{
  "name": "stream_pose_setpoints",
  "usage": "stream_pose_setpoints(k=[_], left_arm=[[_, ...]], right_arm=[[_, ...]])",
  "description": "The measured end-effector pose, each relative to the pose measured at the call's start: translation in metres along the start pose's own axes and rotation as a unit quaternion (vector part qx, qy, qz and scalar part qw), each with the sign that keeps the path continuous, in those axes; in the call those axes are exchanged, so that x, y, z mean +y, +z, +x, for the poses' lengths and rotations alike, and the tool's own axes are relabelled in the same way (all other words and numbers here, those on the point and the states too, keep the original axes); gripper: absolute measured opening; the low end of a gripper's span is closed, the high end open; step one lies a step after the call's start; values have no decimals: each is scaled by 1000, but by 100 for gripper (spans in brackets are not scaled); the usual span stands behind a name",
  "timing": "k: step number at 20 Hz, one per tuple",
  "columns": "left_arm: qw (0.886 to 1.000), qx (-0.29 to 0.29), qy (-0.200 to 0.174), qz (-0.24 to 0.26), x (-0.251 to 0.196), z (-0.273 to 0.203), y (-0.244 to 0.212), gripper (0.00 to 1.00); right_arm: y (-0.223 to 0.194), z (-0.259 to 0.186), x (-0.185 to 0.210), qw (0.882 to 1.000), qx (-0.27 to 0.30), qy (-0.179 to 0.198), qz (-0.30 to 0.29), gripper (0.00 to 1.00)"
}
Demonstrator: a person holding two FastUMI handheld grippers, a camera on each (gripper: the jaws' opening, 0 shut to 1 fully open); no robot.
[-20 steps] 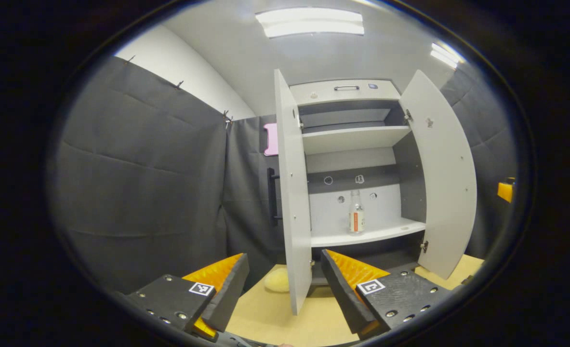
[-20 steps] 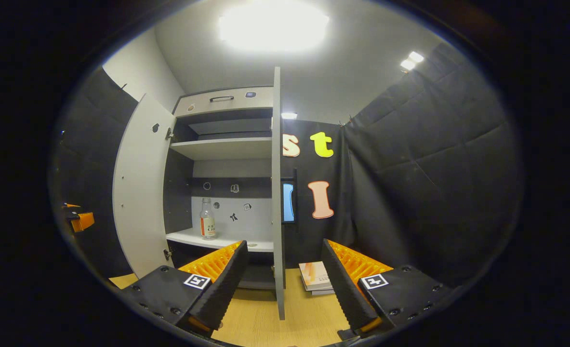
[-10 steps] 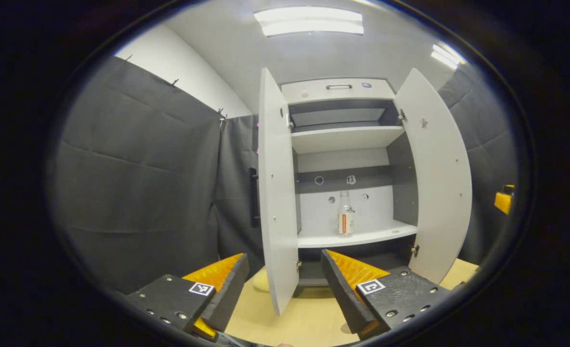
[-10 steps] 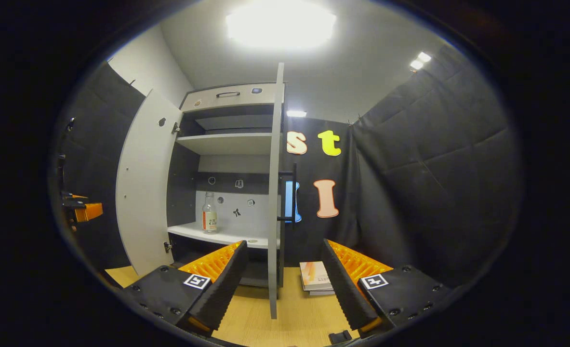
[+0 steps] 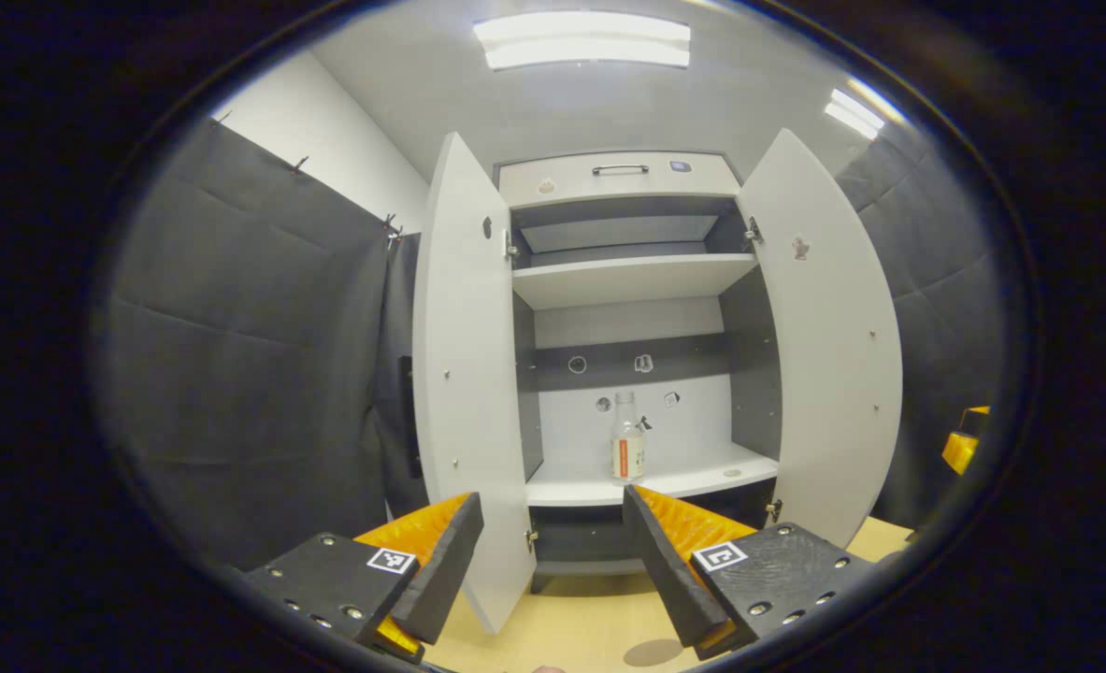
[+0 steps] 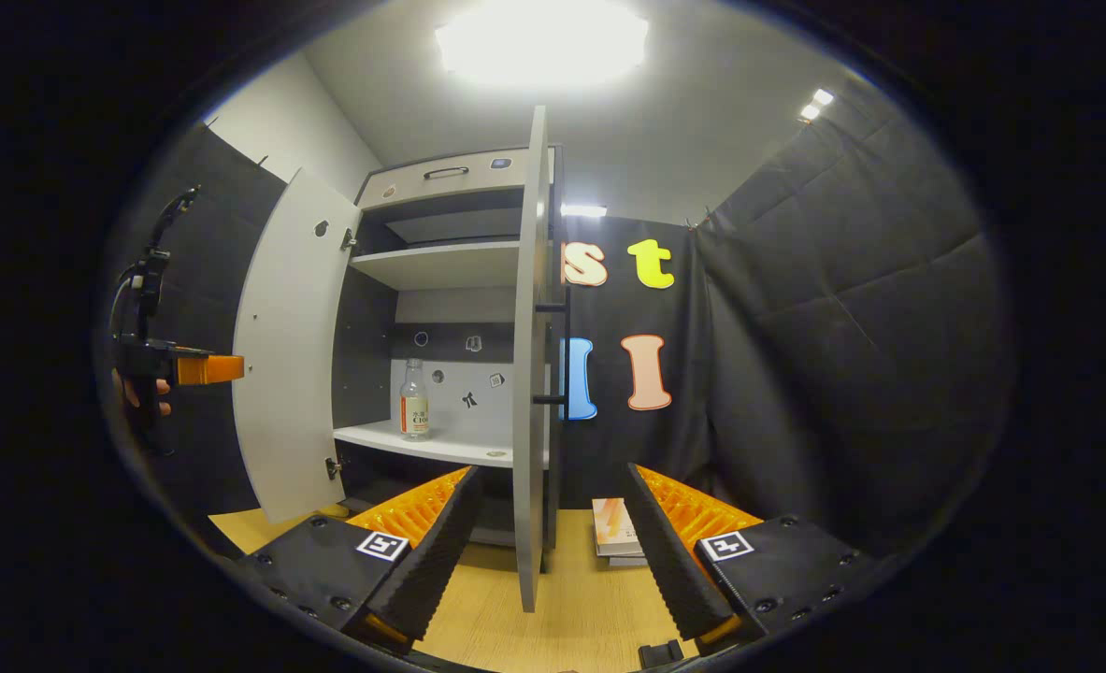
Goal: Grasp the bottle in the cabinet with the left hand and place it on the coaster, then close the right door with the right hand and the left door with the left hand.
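In the left gripper view, the left tool (image 5: 553, 561) gapes empty before the cabinet (image 5: 620, 178); the bottle (image 5: 626, 451) stands upright on its lower shelf (image 5: 590, 486) between both open doors. In the right gripper view, the right tool (image 6: 553, 551) is spread wide and empty, facing the right door (image 6: 531, 355) edge-on.

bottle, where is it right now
The bottle stands upright on the cabinet's lower shelf, between the two open doors, seen in the left gripper view just above the gripper's fingers.
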State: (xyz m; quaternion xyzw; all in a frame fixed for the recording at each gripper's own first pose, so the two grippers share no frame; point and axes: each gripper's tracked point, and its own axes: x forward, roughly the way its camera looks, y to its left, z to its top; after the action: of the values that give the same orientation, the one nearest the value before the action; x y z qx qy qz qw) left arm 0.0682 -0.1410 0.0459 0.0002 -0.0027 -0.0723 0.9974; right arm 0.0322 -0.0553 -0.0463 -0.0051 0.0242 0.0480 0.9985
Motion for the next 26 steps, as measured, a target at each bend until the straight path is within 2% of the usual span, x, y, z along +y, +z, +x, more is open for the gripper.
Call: stream_pose_setpoints(k=[4, 11, 12, 13, 14, 26], left_arm=[[1000, -6, -27, -16, -18, 48, 4, 93], [997, -11, -74, -29, -48, 146, 9, 93], [996, -10, -80, -32, -52, 158, 8, 89], [996, -9, -86, -35, -56, 170, 7, 93], [995, -8, -91, -38, -60, 182, 6, 91], [991, -7, -126, -47, -89, 307, -11, 90]], right_arm=[[-6, 5, -7, 1000, 6, -20, -1, 97], [-13, 25, -6, 999, 15, -42, -6, 97], [-16, 28, -6, 999, 18, -45, -6, 97], [-18, 32, -6, 999, 21, -49, -7, 97], [-21, 34, -6, 998, 24, -53, -8, 97], [-31, 56, 6, 995, 39, -83, -29, 98]])
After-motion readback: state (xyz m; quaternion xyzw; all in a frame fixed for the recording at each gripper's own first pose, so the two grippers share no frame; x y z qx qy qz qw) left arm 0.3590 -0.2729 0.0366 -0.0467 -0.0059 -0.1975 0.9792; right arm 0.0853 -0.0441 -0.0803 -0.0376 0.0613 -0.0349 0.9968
